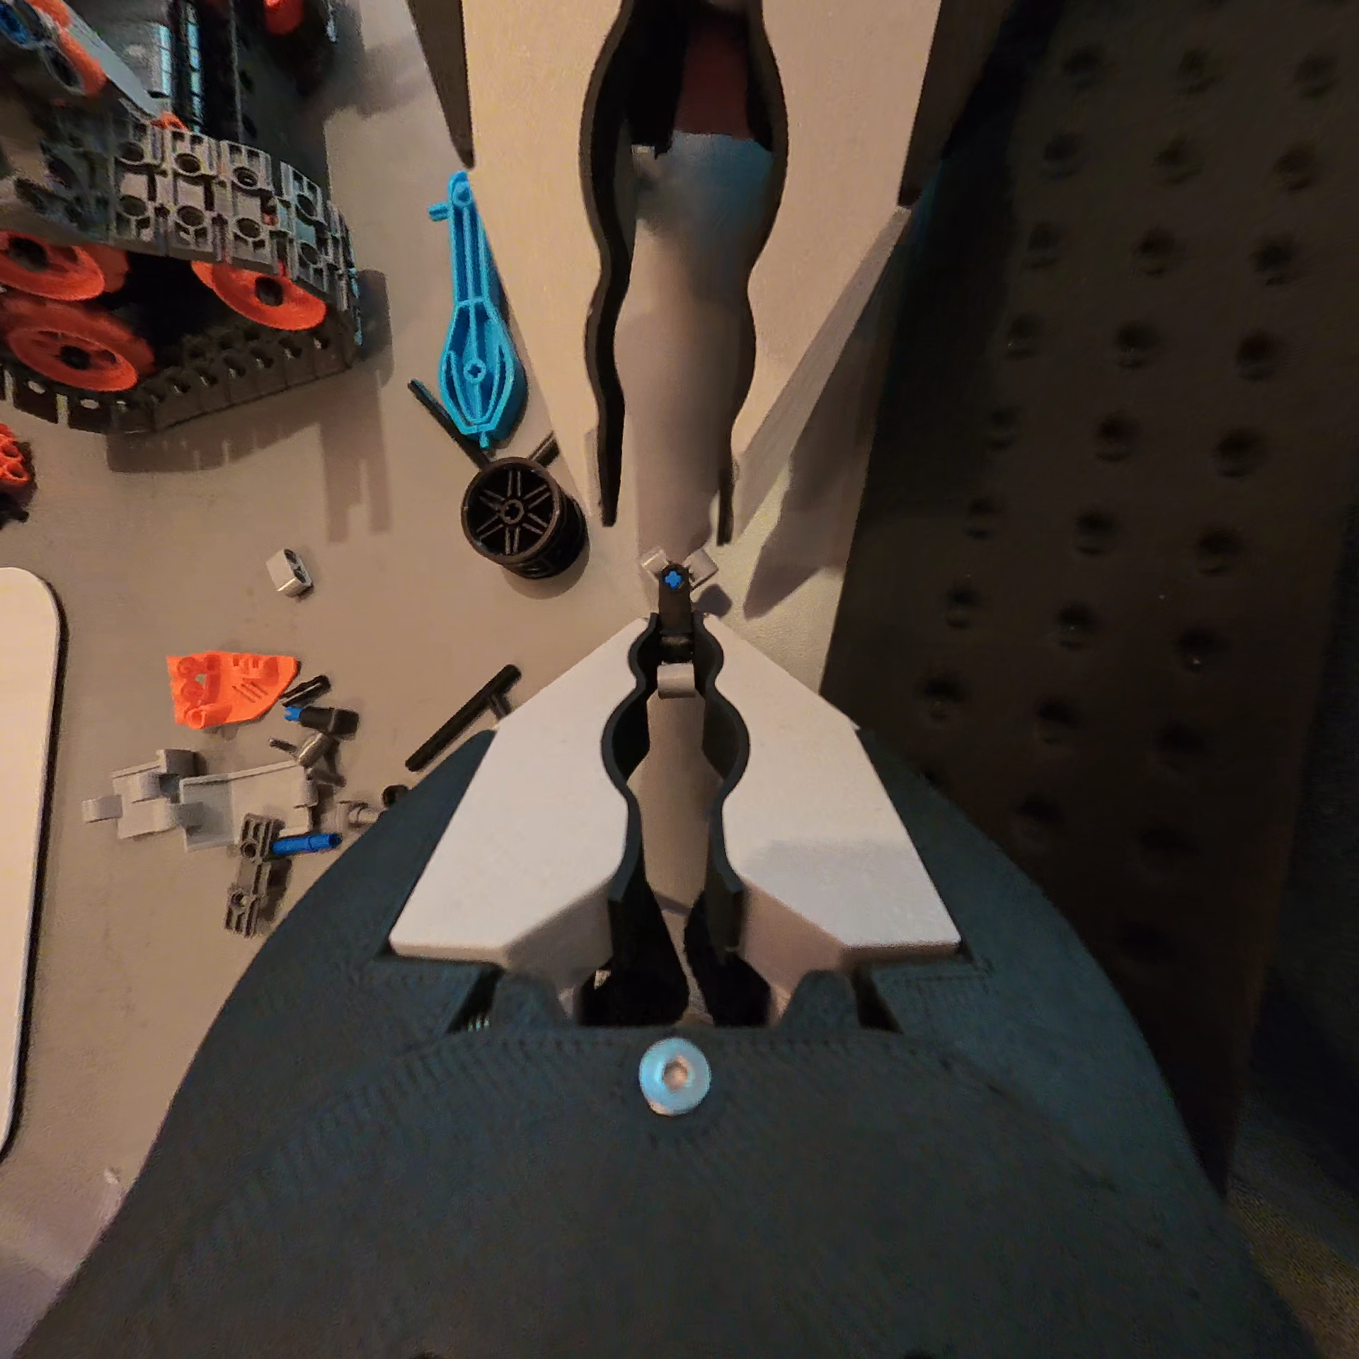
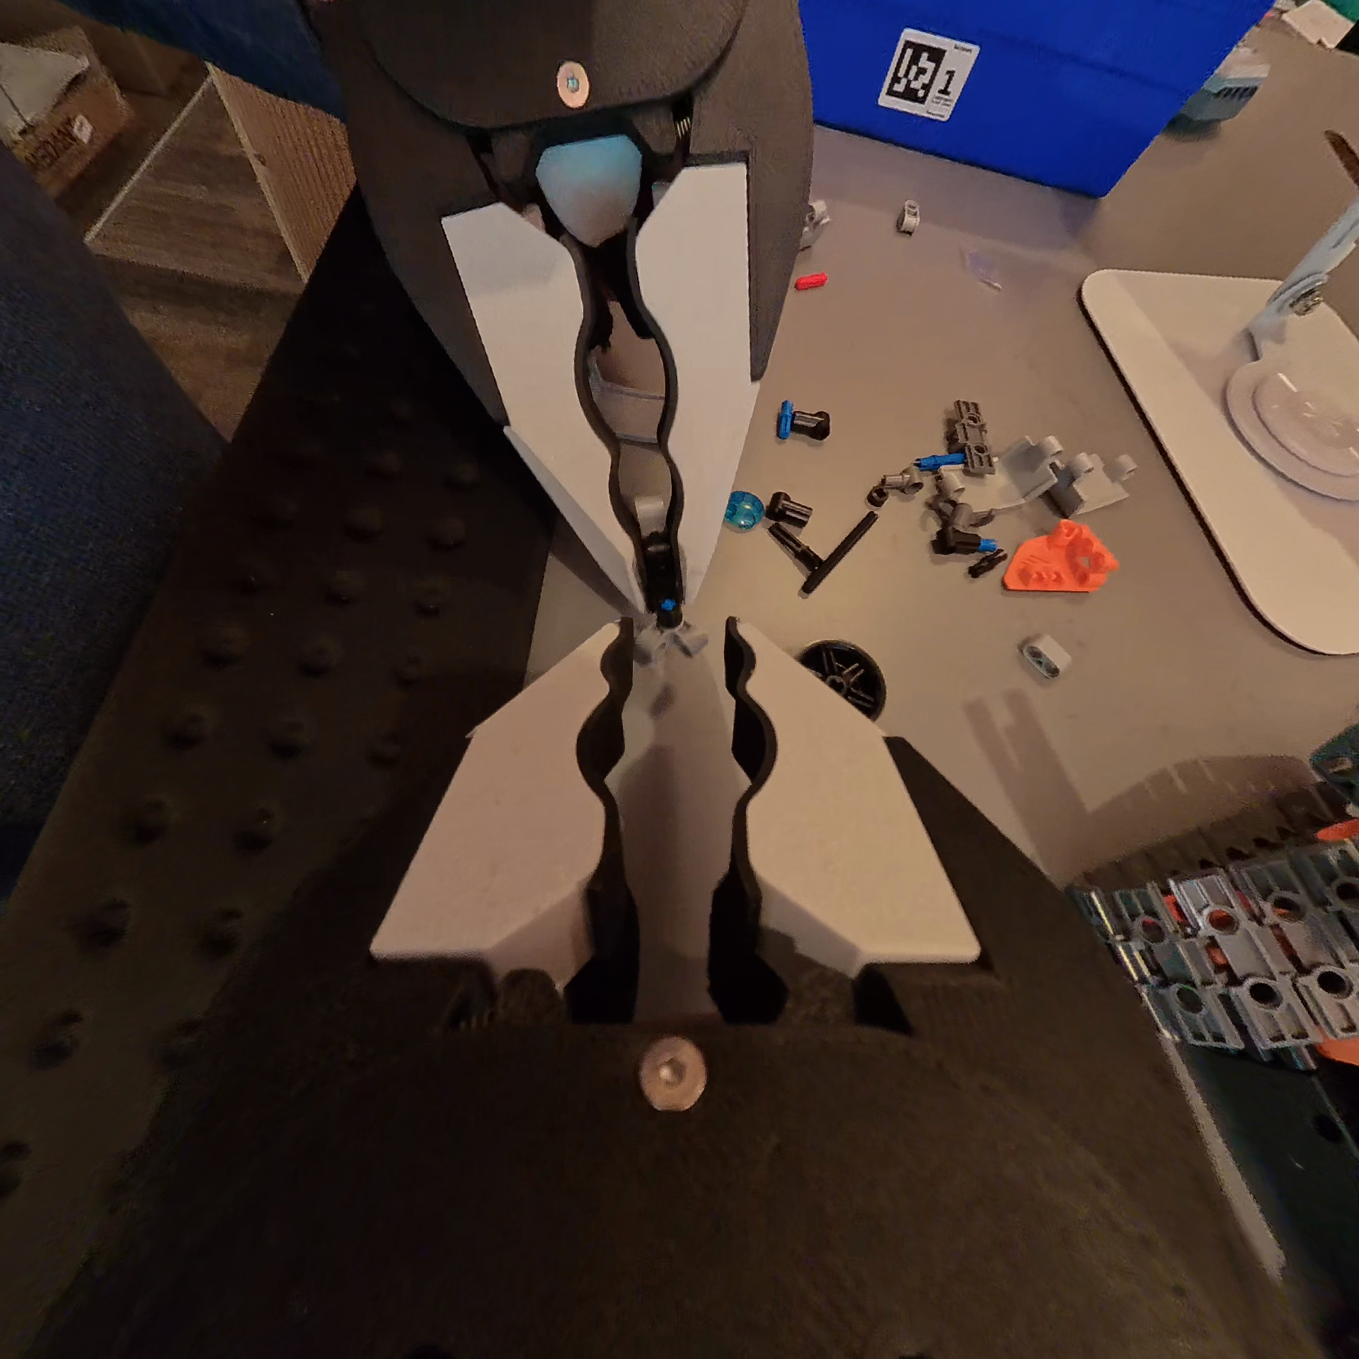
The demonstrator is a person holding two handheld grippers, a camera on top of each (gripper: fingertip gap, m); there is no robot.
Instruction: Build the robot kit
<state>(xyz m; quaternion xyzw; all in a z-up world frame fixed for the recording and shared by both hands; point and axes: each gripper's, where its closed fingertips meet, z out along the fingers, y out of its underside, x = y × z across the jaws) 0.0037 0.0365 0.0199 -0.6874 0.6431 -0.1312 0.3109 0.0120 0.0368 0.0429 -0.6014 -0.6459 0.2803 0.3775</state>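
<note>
Grey table (image 2: 956, 735) carrying loose toy building parts, black pegboard mat (image 2: 294, 662) along its edge, blue bin (image 2: 1029, 95) at far edge.

Left gripper (image 1: 674, 640) clamping small black connector piece (image 1: 673, 599), blue pin in its end, long axis running along fingers, pointing at right gripper (image 2: 676, 632).

Right gripper standing open, tips flanking grey cross-shaped piece (image 2: 665, 643) on connector's end; contact unclear.

Risk, as judgement: grip sitting at extreme fingertips, so sideways nudge could be twisting connector out, dropping it among black wheel (image 1: 518, 518), orange panel (image 2: 1059, 566), tracked vehicle (image 1: 169, 243).

A white sticker (image 2: 928, 73) with a square code sits on the blue bin (image 2: 1029, 95); a cardboard box (image 2: 62, 121) bears print.
</note>
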